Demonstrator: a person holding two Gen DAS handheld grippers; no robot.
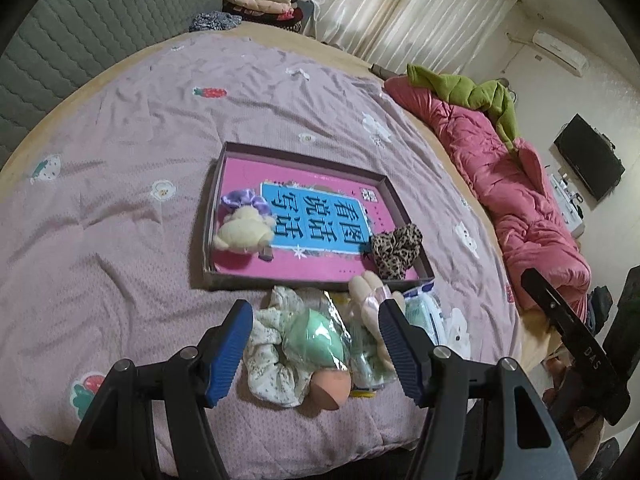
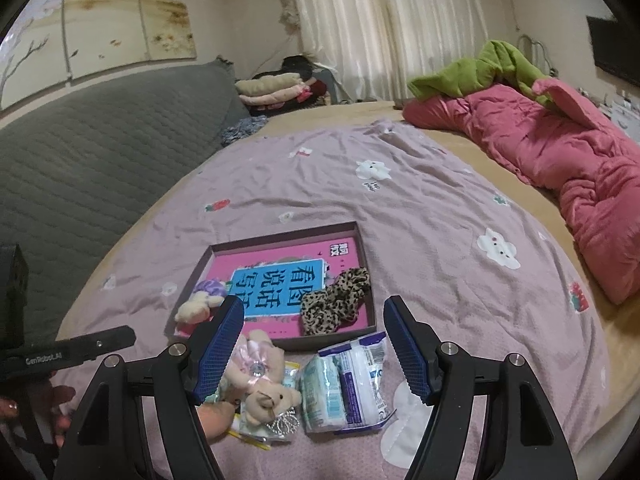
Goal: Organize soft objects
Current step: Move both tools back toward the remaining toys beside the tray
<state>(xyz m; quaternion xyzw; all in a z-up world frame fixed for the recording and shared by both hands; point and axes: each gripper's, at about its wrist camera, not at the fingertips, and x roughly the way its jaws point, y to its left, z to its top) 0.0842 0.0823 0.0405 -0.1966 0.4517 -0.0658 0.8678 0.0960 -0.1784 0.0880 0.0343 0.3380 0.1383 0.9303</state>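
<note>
In the left wrist view, going from the left of the frame, the left gripper [image 1: 314,344] hangs over the near edge of the lilac bedspread [image 1: 120,208] with its jaws wide apart and nothing clamped. The loose pile lies right between the blue pads: a floral scrunchie [image 1: 268,356] at lower centre, a mint-green sponge in clear wrap [image 1: 316,336] and a peach makeup sponge [image 1: 332,390] on top of it, then a cream plush bear [image 1: 370,292] leaning toward the right pad. Just beyond them, at centre frame, sits the shallow box lid [image 1: 208,240], which already holds a small plush toy with a purple bow [image 1: 242,224] on its left side and a leopard scrunchie [image 1: 394,250] at its right corner.

In the right wrist view the right gripper [image 2: 314,348] is likewise spread wide and empty. The bear with the pink bow [image 2: 260,384] lies against its left pad, long axis running toward the lower right; the packet of wipes [image 2: 348,384] lies centred between the pads, long axis pointing away toward the lid.

The remaining items lie short of the lid. I judge the left gripper nearer the scrunchie and sponges, the right nearer the packet.
</note>
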